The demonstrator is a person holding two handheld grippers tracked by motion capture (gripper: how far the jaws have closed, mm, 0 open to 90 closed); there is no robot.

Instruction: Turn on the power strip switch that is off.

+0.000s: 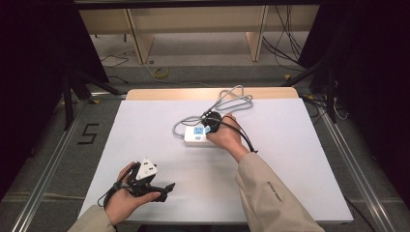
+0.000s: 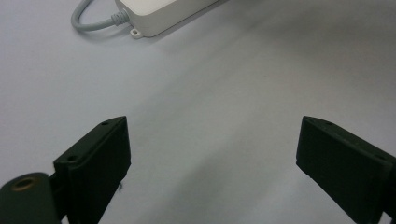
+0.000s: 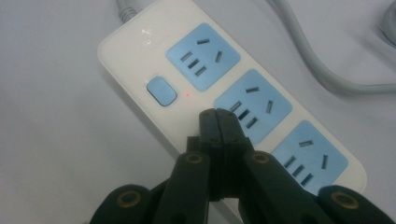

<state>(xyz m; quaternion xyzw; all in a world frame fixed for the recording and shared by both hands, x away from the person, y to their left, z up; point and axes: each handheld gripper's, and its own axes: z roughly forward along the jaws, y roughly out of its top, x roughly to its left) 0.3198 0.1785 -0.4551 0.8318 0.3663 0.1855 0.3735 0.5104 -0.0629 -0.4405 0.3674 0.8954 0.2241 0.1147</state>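
The power strip [image 3: 224, 102] lies flat near the middle of the white counter [image 1: 290, 159], its grey cord [image 1: 232, 99] looping away toward the far edge. On its face sit three blue sockets, a blue switch [image 3: 161, 91] at the cord end, and a tiny red light just beside that switch. The right gripper [image 3: 218, 116] hangs right over the strip, fingers pressed together into one blunt tip with nothing between them, that tip sitting between the switch and the middle socket. Looks like a push on the switch is the job here, though whether the press is coming or already made, I cannot tell. To do it well: keep those fingers shut so they act as a single poker, slide the tip squarely over the switch, press straight down, no sideways shove that would skid the strip. The left gripper [image 1: 162, 189] rests near the counter's front edge, well apart, fingers [image 2: 100, 158] spread wide over bare surface, ready to steady the strip if needed.
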